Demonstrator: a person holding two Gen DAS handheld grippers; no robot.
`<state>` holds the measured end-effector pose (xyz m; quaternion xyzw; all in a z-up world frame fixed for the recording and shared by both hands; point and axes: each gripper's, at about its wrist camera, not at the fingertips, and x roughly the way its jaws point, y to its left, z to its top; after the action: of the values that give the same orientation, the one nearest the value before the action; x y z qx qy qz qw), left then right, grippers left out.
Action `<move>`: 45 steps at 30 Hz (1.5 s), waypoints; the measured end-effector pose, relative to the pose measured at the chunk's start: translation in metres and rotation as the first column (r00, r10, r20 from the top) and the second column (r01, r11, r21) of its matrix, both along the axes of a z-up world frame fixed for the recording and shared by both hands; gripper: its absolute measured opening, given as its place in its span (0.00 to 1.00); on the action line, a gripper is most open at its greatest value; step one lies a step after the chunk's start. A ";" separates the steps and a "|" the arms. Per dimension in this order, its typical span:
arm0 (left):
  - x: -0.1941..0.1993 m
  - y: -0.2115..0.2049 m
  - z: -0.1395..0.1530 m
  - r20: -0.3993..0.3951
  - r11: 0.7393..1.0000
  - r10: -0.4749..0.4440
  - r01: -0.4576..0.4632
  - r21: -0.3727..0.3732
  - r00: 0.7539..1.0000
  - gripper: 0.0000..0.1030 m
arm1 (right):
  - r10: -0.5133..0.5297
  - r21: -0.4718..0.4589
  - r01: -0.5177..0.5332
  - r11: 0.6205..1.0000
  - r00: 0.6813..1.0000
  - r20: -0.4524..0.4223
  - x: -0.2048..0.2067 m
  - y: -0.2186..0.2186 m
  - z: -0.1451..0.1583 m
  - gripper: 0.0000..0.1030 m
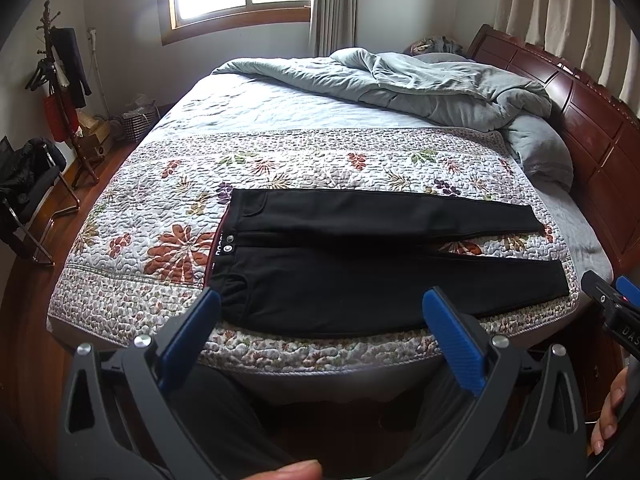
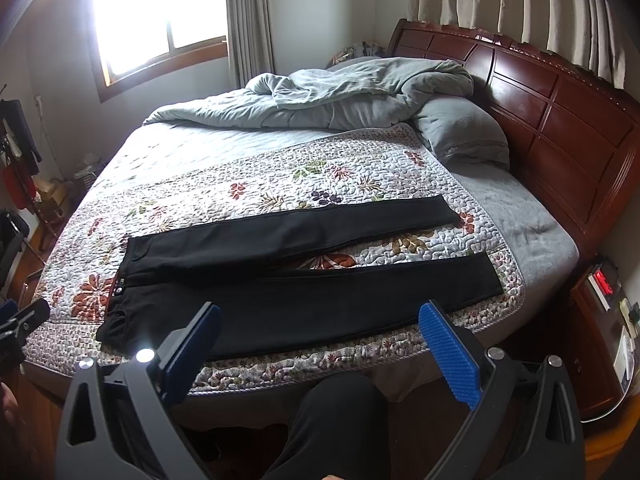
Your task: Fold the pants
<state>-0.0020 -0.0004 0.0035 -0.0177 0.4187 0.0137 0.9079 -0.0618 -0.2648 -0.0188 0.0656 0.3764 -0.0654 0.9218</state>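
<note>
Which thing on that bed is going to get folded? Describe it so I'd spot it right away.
Find the big bed with the dark red wooden headboard. On its floral quilt, near the front edge, lie the black pants, spread flat, legs pointing toward the headboard. They are the only black item there; the other bedding is grey.

Overexposed daylight glare from the window (image 2: 156, 20), dim room corners, strong fisheye curvature, sharp focus throughout.

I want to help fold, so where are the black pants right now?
The black pants lie flat on the flowered quilt, near the bed's front edge, waistband to the left and legs toward the wooden headboard. Both grippers are open, touching nothing.
</note>
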 end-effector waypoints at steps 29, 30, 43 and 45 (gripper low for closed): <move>-0.001 -0.003 0.003 0.009 1.000 -0.002 0.001 0.008 1.000 0.98 | -0.011 0.003 0.011 1.000 1.000 -0.003 0.001 -0.001 0.000 0.97; 0.000 -0.004 0.003 0.009 1.000 -0.001 0.001 0.009 1.000 0.98 | -0.011 0.001 0.011 1.000 1.000 -0.003 0.001 -0.001 0.000 0.97; 0.000 -0.003 0.003 0.008 1.000 -0.002 0.002 0.008 1.000 0.98 | -0.014 0.006 0.014 1.000 1.000 -0.004 -0.001 -0.003 -0.002 0.97; -0.001 -0.003 0.003 0.008 1.000 -0.003 0.003 0.008 1.000 0.98 | -0.015 0.008 0.015 1.000 1.000 -0.007 -0.001 -0.003 -0.003 0.97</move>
<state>-0.0029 -0.0032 0.0065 -0.0134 0.4151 0.0142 0.9096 -0.0628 -0.2680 -0.0214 0.0719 0.3792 -0.0710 0.9198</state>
